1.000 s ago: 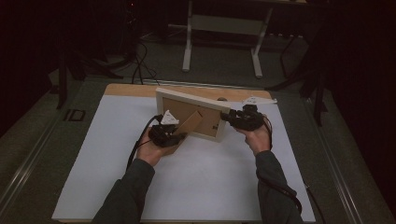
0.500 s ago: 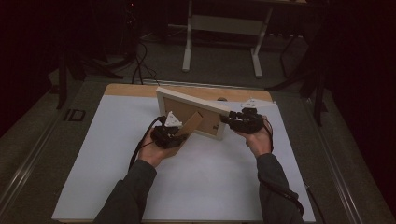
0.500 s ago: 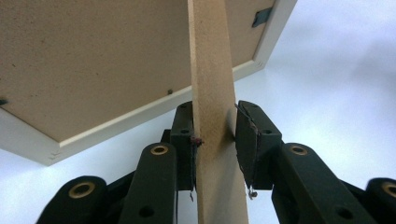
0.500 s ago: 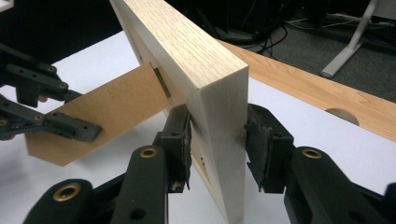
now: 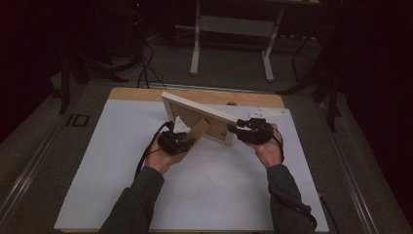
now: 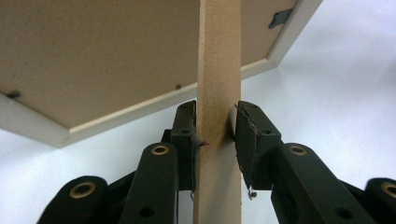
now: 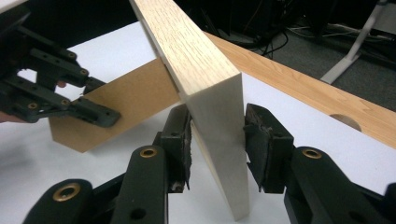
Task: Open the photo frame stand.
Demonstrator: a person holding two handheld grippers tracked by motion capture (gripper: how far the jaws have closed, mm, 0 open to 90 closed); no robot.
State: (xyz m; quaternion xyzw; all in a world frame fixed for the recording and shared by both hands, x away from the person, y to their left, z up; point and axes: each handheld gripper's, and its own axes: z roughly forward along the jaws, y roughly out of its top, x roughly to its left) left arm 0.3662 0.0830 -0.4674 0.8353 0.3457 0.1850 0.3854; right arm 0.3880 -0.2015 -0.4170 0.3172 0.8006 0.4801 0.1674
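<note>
- Nearest the camera in the high view, 2 dark-sleeved forearms come in from the bottom edge over the white table top [image 5: 195, 195].
- The left gripper [image 5: 181, 141] has its 2 black jaws set either side of the flat brown fibreboard stand leg [image 6: 218, 93]; the left pad presses on the leg, while the right pad sits just beside it, and I cannot tell whether it touches.
- The right gripper [image 5: 242, 130] straddles the right end of the pale wooden picture frame [image 5: 199, 113]; in the right gripper view its 2 jaws [image 7: 215, 140] stand around the frame's end with a small gap at the right pad.
- The frame stands tilted near the table's middle, brown back facing the person, its leg swung out toward the left gripper.
- Farther off, a bare wooden strip [image 5: 146, 93] edges the table, then dark floor with a white stand base [image 5: 231, 29].
</note>
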